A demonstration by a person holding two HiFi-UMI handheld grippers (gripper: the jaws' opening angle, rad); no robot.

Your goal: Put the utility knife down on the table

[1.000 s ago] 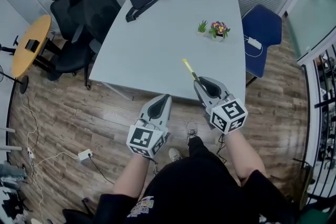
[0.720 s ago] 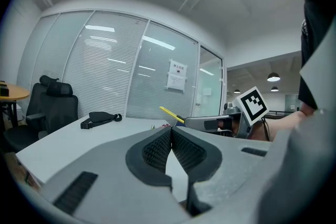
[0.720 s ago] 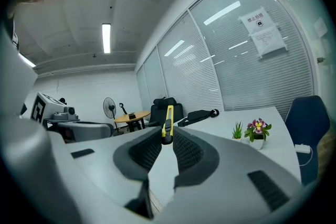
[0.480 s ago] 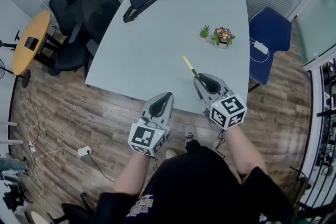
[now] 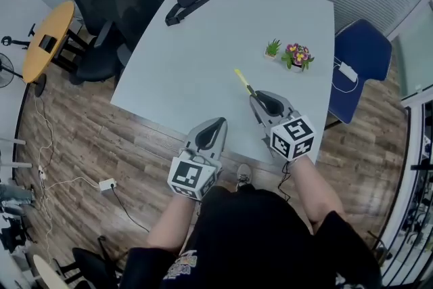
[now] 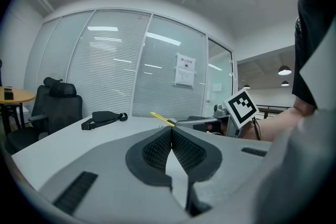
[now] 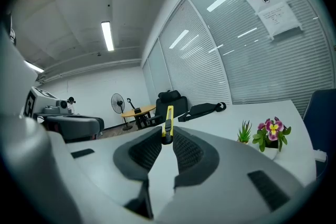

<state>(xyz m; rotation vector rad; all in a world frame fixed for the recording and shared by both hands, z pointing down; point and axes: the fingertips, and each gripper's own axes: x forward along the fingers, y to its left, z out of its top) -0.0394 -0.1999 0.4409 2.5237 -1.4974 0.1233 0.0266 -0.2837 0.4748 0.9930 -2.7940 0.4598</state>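
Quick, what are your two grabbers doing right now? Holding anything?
Left hand-held gripper: closed, nothing in it.
Right hand-held gripper: closed on the utility knife.

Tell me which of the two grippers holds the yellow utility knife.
The right gripper: its jaws are clamped on the utility knife, whose yellow body sticks out over the table. The left gripper is shut with nothing between its jaws.

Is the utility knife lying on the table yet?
No, the utility knife is clamped between the right gripper's jaws, sticking out above the table.
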